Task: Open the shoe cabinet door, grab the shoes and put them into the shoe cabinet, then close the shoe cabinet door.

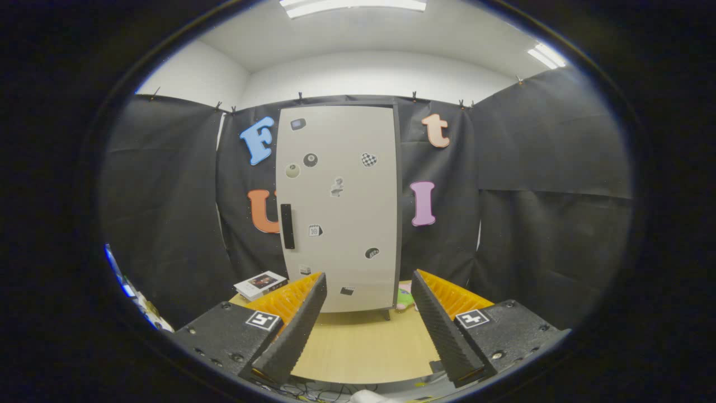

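Cabinet door (338, 207) sits shut straight ahead of the gripper (369, 302), well beyond its spread, empty fingers, with the tall dark handle (287, 226) running up and down along the door's left edge, so it's off to the left of the fingers' line. That fits either shoes still waiting or a job already wrapped up. Small box (259, 284) lies on the wooden table (358, 347) left of the cabinet, and something green and pink (405, 296) peeks out at its right foot; can't tell if that's a shoe.

Tabletop (358, 347) free ahead, cabinet door (341, 212) closed, blocking
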`<state>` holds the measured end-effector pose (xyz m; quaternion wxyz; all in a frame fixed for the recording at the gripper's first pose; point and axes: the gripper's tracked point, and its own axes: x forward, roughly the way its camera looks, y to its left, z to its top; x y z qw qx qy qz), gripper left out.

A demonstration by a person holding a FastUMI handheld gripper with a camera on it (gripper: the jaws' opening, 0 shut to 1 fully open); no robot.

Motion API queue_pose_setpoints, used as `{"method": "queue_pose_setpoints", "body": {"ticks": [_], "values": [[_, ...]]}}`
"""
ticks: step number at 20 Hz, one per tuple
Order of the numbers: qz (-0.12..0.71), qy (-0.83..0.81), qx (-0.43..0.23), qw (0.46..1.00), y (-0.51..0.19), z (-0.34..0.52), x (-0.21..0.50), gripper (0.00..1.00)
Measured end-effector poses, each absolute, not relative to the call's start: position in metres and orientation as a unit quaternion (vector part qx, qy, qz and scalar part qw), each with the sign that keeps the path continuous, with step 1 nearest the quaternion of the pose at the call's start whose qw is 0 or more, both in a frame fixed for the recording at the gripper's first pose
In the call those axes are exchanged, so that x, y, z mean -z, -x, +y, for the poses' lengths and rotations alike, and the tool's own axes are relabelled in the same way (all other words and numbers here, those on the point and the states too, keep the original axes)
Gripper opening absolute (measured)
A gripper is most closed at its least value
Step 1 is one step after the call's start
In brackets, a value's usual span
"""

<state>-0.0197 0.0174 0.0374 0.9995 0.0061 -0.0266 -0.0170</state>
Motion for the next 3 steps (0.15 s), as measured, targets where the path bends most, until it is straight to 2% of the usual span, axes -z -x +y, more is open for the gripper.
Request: {"method": "queue_pose_setpoints", "body": {"ticks": [3], "values": [[-0.025, -0.007, 0.018, 0.999, 0.0214, 0.014, -0.0367, 0.99]]}}
